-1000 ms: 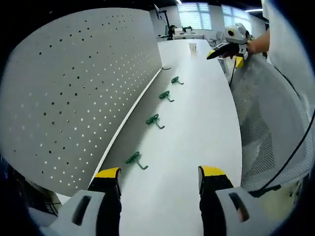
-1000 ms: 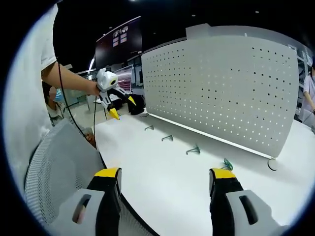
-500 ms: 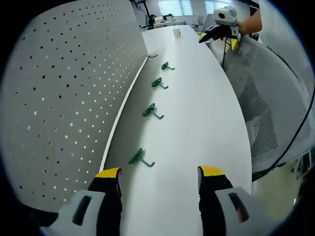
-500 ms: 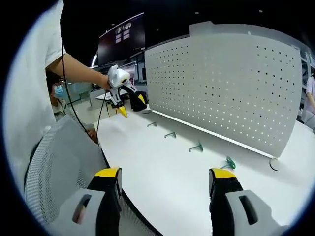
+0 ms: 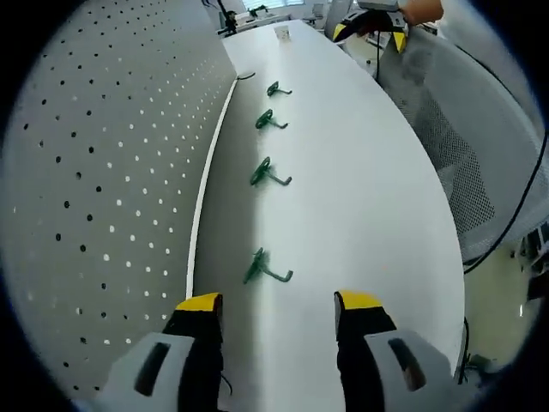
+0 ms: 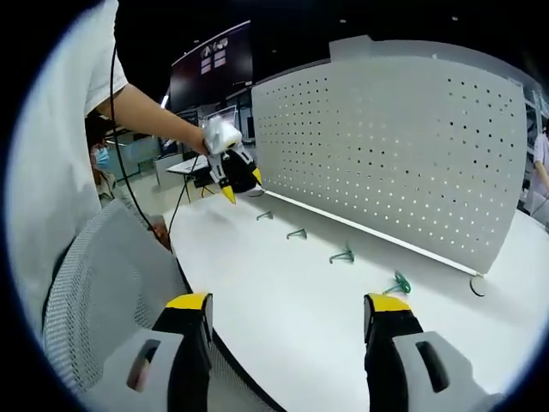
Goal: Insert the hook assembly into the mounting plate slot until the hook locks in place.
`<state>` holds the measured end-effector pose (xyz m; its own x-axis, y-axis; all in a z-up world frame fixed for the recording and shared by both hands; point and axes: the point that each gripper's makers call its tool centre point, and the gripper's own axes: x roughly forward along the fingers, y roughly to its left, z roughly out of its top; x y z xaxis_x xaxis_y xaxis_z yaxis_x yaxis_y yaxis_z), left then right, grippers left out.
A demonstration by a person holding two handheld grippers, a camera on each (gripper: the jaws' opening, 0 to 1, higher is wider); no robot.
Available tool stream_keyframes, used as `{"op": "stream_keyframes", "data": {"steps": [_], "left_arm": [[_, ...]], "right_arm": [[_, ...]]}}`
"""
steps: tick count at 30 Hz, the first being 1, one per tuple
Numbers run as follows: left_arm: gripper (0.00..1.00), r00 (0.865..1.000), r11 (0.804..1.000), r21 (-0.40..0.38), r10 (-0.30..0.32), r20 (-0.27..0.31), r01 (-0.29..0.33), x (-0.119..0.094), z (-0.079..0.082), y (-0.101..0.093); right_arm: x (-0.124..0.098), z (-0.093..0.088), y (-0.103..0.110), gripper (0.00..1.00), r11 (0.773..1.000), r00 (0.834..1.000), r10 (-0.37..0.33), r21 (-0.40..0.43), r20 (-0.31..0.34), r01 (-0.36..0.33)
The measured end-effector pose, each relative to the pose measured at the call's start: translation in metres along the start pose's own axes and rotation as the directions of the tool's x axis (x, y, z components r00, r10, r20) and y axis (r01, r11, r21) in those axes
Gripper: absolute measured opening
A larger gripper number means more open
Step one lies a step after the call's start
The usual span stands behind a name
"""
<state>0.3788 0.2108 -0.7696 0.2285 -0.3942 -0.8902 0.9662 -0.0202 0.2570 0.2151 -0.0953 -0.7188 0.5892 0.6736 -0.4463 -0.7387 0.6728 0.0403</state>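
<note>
Closer now: the left tool [image 5: 276, 311] has advanced along the counter [image 5: 369, 189] over the last second, so that the nearest green hook [image 5: 264, 267] sits just ahead of its yellow-tipped jaws, where earlier it lay well ahead; in the right gripper view the left tool [image 6: 233, 174] has likewise travelled from the far end toward the row of hooks. Both tools stand released and empty, jaws spread: the left one over bare counter, the right tool [image 6: 287, 319] hovering above the near counter edge. Count: four green hooks, lying in a line on the counter along the foot of the white pegboard [image 5: 103, 154], each apart from its neighbours and none inserted; the second hook [image 5: 266, 174], third hook [image 5: 267, 121] and fourth hook [image 5: 274, 88] recede from the left tool. One pegboard, standing upright at the counter's back edge; its holes are the mounting slots, as far as I can judge. One mesh chair back [image 6: 103, 292] beside the person. Step in hand, by my reading: approach to pick up the first hook; nothing is grasped or mounted yet. Next move calls for lowering the left tool so the jaws straddle the nearest hook, clenching on its shank, then lifting and turning it toward the pegboard holes.
</note>
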Motion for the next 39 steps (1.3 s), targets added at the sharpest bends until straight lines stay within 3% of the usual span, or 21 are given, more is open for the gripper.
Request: {"op": "stream_keyframes", "data": {"steps": [10, 12, 16, 21, 24, 39], "left_arm": [[0.48, 0.999, 0.998, 0.055, -0.034, -0.028, 0.035, 0.012, 0.001, 0.013], [0.48, 0.999, 0.997, 0.068, -0.046, -0.010, 0.046, 0.015, 0.005, 0.014], [0.43, 0.998, 0.995, 0.091, -0.047, -0.044, 0.051, 0.024, 0.000, 0.020], [0.38, 0.996, 0.991, 0.115, -0.065, -0.056, 0.071, 0.031, 0.000, 0.021], [0.41, 0.995, 0.990, 0.113, -0.084, -0.049, 0.089, 0.036, 0.003, 0.021], [0.35, 0.983, 0.975, 0.164, -0.129, -0.129, 0.149, 0.057, -0.004, 0.020]], "right_arm": [[0.000, 0.000, -0.001, 0.68, 1.000, 1.000, 0.003, 0.003, 0.000, -0.003], [-0.001, 0.000, -0.003, 0.68, 1.000, 1.000, -0.004, 0.010, 0.003, 0.004], [0.000, -0.001, -0.002, 0.68, 1.000, 1.000, 0.000, 0.004, -0.002, 0.000], [0.000, -0.001, -0.004, 0.68, 1.000, 1.000, -0.008, 0.019, 0.000, 0.008], [-0.001, -0.002, -0.004, 0.67, 1.000, 1.000, -0.012, 0.020, -0.003, 0.012], [-0.001, -0.004, -0.005, 0.66, 1.000, 1.000, -0.019, 0.020, -0.015, 0.019]]}}
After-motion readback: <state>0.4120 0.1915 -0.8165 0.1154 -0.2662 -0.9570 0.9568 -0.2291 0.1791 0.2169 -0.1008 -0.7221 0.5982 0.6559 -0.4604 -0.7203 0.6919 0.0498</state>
